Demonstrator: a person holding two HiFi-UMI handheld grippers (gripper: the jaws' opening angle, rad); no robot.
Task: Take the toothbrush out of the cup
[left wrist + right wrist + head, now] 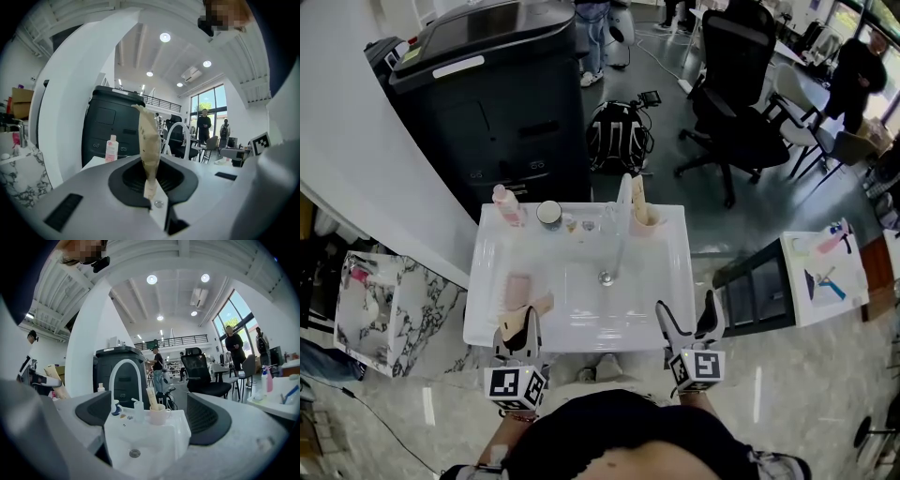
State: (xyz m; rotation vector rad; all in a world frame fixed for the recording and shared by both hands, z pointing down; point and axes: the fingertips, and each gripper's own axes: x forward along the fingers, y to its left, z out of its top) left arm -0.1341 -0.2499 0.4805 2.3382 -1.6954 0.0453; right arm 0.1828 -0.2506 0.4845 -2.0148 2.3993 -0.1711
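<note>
My left gripper (523, 325) is over the sink's front left edge, shut on a beige toothbrush (536, 306). In the left gripper view the toothbrush (149, 145) stands upright from the closed jaws of the left gripper (151, 183). The pale cup (645, 223) stands at the sink's back right, beside the faucet, with another beige stick (638, 199) in it. The right gripper view shows that cup (158, 415) and stick (151, 398) far ahead. My right gripper (686, 323) hangs open over the sink's front right edge, holding nothing.
The white sink (670, 281) has a curved faucet (623, 202) and a drain (606, 277). A pink bottle (506, 204) and a round jar (549, 214) stand on the back ledge. Behind are a black machine (487, 84), a backpack (617, 136) and an office chair (741, 103).
</note>
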